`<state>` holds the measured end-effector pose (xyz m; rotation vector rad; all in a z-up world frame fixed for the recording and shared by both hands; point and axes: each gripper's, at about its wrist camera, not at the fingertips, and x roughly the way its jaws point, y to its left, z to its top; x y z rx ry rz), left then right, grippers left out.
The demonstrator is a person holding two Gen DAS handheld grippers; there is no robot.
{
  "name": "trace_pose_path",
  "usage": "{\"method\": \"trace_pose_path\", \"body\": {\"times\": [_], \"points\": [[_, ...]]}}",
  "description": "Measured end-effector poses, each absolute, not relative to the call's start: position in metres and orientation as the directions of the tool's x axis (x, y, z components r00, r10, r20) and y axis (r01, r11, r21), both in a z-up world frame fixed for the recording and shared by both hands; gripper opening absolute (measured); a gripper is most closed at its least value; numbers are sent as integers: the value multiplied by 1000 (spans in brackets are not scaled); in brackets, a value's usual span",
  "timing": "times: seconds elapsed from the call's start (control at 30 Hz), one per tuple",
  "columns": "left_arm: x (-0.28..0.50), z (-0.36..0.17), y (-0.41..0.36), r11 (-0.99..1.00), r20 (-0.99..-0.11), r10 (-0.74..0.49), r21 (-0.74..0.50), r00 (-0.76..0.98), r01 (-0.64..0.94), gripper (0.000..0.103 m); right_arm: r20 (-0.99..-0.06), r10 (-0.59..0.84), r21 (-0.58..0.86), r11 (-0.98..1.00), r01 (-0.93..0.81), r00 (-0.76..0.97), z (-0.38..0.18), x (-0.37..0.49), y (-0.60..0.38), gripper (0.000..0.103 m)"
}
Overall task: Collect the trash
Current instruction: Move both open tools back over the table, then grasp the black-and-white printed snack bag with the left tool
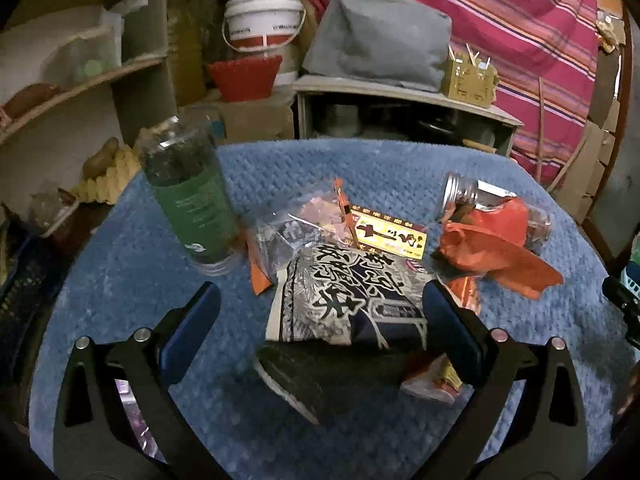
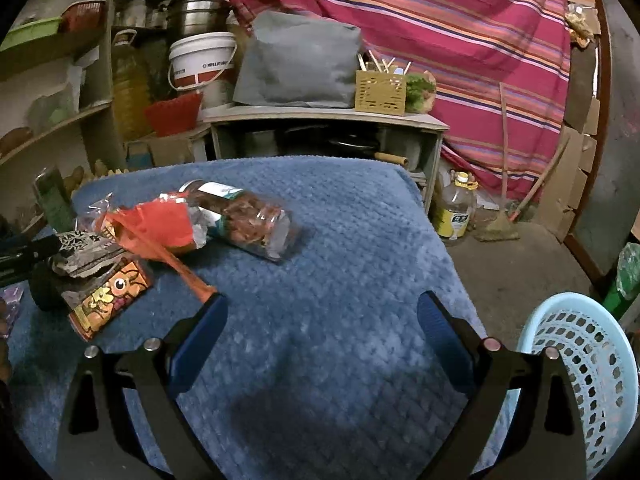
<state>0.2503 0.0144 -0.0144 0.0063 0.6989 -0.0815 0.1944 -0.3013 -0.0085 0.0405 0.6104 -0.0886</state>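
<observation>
Trash lies on a blue quilted cloth (image 1: 360,168). My left gripper (image 1: 320,304) is open, its jaws on either side of a dark blue and white snack bag (image 1: 344,300). Behind it lie a clear wrapper (image 1: 296,224), a yellow and red packet (image 1: 388,236), an orange plastic bag (image 1: 492,244) and a lying jar (image 1: 464,192). A green-labelled bottle (image 1: 192,200) stands at left. My right gripper (image 2: 320,316) is open and empty over bare cloth (image 2: 340,240). The jar (image 2: 248,216), orange bag (image 2: 156,228) and an orange cartoon packet (image 2: 112,296) lie to its left.
A light blue perforated basket (image 2: 588,364) stands at the lower right beside the table. Behind the table are a low shelf (image 2: 320,116) with a grey bag (image 2: 300,64), a white bucket (image 2: 200,60) and a striped cloth (image 2: 460,40). An oil bottle (image 2: 456,208) stands on the floor.
</observation>
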Motion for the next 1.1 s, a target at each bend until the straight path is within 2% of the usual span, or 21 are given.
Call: {"method": "trace_pose_path", "body": {"times": [0.13, 0.27, 0.33, 0.43, 0.53, 0.7, 1.1], "points": [[259, -21, 11, 992, -665, -116, -47, 738, 114, 96, -580, -74, 30, 993, 112, 812, -9, 200, -304, 94], [257, -25, 6, 985, -678, -161, -71, 718, 155, 69, -585, -69, 47, 992, 118, 808, -10, 206, -304, 94], [254, -25, 6, 985, -673, -161, -69, 722, 156, 64, -583, -64, 47, 992, 113, 810, -10, 208, -299, 94], [250, -22, 9, 984, -664, -172, -81, 728, 159, 45, -581, -55, 40, 995, 96, 812, -10, 210, -291, 94], [246, -20, 12, 985, -650, -170, -84, 741, 152, 37, -579, -53, 18, 997, 78, 814, -11, 211, -282, 94], [240, -12, 18, 986, -623, -163, -79, 765, 145, 10, -580, -58, -24, 998, 53, 812, -12, 213, -268, 94], [216, -1, 46, 991, -579, -132, -62, 805, 119, 7, -603, -24, -98, 994, -45, 798, -16, 234, -222, 93]]}}
